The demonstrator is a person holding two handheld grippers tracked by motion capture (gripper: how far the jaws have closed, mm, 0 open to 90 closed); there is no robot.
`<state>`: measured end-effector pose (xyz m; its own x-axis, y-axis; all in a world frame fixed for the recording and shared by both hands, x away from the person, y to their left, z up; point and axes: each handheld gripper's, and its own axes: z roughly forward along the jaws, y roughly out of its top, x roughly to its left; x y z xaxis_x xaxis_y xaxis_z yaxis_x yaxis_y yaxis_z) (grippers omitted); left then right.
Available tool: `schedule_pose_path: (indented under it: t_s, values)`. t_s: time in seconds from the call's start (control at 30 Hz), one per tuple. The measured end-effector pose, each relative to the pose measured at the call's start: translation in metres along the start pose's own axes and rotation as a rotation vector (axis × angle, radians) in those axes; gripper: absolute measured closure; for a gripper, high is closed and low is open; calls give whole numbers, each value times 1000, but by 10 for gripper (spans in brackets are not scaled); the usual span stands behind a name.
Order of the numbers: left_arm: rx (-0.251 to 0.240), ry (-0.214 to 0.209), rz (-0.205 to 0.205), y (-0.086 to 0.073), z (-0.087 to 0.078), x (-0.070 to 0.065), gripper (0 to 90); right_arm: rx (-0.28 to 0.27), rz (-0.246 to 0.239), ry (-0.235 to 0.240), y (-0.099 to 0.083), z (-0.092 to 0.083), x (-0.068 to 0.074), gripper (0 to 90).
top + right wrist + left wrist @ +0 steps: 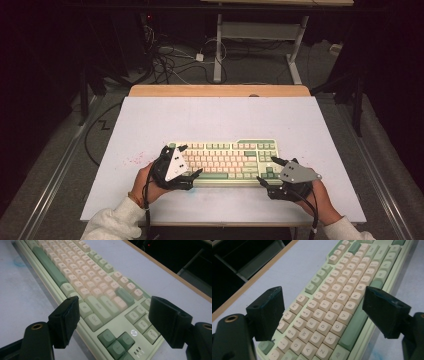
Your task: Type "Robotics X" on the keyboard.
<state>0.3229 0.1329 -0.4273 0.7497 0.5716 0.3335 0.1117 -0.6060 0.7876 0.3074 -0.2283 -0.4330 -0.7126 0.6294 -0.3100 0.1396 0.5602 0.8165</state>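
A pale green keyboard (225, 156) with cream and green keys lies on the white table top (210, 117), near its front edge. My left gripper (190, 160) is at the keyboard's left end, open, its jaws straddling the keys front to back. In the left gripper view the keyboard (342, 277) runs away between the wide jaws of my left gripper (323, 293), with the pads (268, 311) off it. My right gripper (266, 169) stands open at the right end. Seen from the right gripper view, my right gripper (115, 301) spans the keyboard (75, 267) near the arrow keys.
The wooden far edge of the table (220, 90) borders the white top. Behind it a desk frame (260, 35) and loose cables (170, 55) lie on the dark floor. Faint pink specks (134, 160) mark the top left of the keyboard.
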Motion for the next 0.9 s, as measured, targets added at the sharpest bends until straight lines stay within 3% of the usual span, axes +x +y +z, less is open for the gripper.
schedule_pose_path:
  t_s: [0.47, 0.53, 0.7, 0.9]
  values:
    - [8, 38, -11, -13, -15, 7, 173, -51, 25, 2, 0, -8, -8, 261]
    - [7, 41, -21, -16, -17, 7, 173, -59, 32, -9, 0, -9, -10, 316]
    - [15, 49, -36, -23, -23, 8, 174, -58, 51, 14, 1, -8, -16, 480]
    - [38, 51, -35, -32, -26, 5, 174, -10, 66, 36, 5, -1, -24, 696]
